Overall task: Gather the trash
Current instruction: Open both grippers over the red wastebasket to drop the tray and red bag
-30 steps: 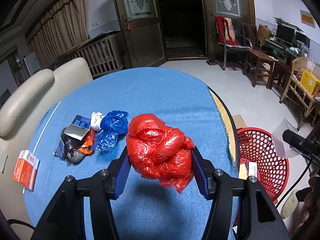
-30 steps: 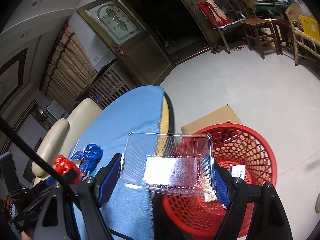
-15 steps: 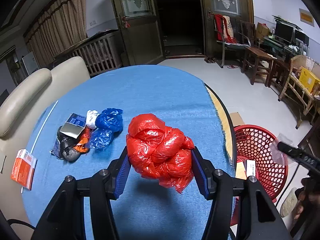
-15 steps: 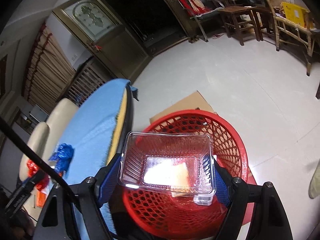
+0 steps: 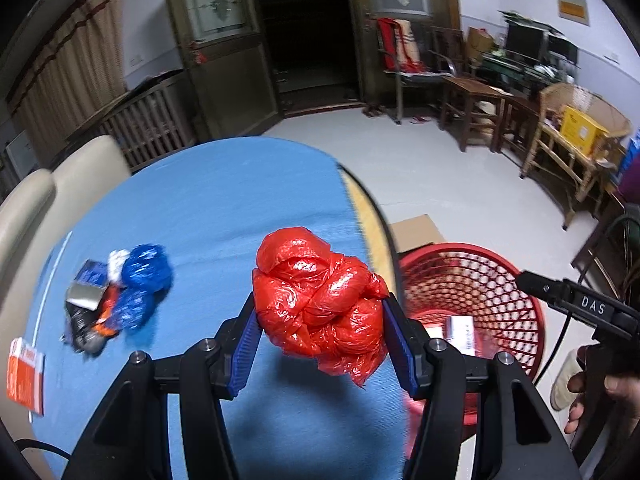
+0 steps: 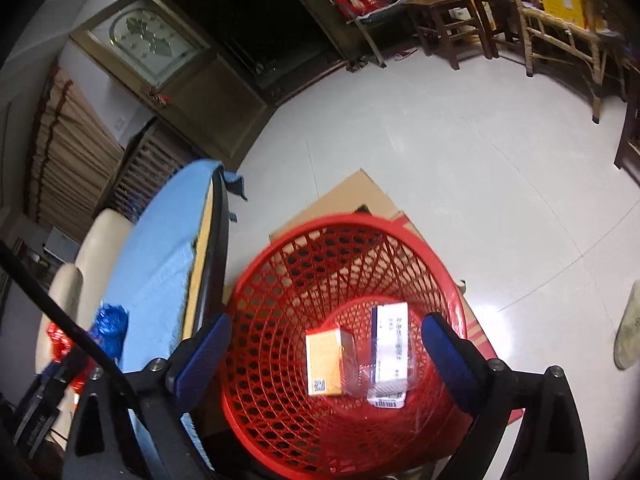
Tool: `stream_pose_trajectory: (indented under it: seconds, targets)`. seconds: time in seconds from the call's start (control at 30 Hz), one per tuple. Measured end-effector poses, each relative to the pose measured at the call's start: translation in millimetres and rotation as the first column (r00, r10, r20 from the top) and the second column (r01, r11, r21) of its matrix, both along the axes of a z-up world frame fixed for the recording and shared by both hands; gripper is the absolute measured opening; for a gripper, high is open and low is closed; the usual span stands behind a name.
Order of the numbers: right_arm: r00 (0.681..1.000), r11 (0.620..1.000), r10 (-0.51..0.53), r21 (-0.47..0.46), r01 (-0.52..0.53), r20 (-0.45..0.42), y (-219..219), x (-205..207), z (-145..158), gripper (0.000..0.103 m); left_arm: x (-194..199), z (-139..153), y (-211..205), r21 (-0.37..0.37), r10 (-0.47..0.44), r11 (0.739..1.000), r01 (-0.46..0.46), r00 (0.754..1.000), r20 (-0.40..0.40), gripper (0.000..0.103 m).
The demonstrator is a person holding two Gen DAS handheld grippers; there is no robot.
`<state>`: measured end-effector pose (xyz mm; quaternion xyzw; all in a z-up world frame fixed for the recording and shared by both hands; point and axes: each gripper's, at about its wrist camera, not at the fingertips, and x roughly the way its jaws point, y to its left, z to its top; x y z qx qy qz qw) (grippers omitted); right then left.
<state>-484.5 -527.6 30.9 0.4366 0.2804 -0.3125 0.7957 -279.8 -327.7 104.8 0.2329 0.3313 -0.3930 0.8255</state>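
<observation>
My left gripper (image 5: 322,334) is shut on a crumpled red plastic bag (image 5: 320,304) and holds it above the blue table (image 5: 224,208) near its right edge. My right gripper (image 6: 326,354) is open and empty, right above the red mesh basket (image 6: 280,360). In the basket lie an orange box (image 6: 324,362), a white box (image 6: 390,338) and the clear plastic tray (image 6: 360,376), faint between them. The basket also shows in the left wrist view (image 5: 480,280). A pile of trash with blue bags (image 5: 142,280) lies on the table's left side.
An orange and white box (image 5: 24,376) lies at the table's left edge. Flat cardboard (image 6: 352,196) lies under the basket. A cream sofa (image 5: 32,200) stands behind the table. Wooden chairs and stools (image 5: 480,112) line the far right wall.
My right gripper opened and the clear tray dropped into the basket. My left gripper moved right toward the basket with the red bag.
</observation>
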Motion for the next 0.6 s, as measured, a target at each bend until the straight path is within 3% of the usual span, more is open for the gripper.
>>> stream_pose_trajectory:
  seconds: [0.27,0.43,0.5,0.6]
  targets:
    - [0.997,0.998,-0.064,-0.009,0.065,0.042,-13.0,-22.0,16.2,0.098,-30.2,-11.3,-44.7,0.012,-0.148,0.989,0.150,0.986,-0.075,0.061]
    - [0.992,0.993,-0.110,-0.030,0.113,0.067,-19.3,-38.2,27.9,0.098,-41.2,-23.5,-77.0,0.020,-0.217,0.975,0.223,0.963,-0.159,0.069]
    - [0.990,0.992,-0.120,-0.038,0.123,0.075,-20.2,-42.7,33.0,0.098,-42.0,-31.0,-87.8,0.047,-0.236,0.967,0.249,0.953,-0.190,0.076]
    - [0.988,0.989,-0.130,-0.054,0.134,0.082,-23.1,-48.8,41.4,0.098,-41.6,-33.9,-87.2,0.068,-0.225,0.968,0.242,0.956,-0.190,0.077]
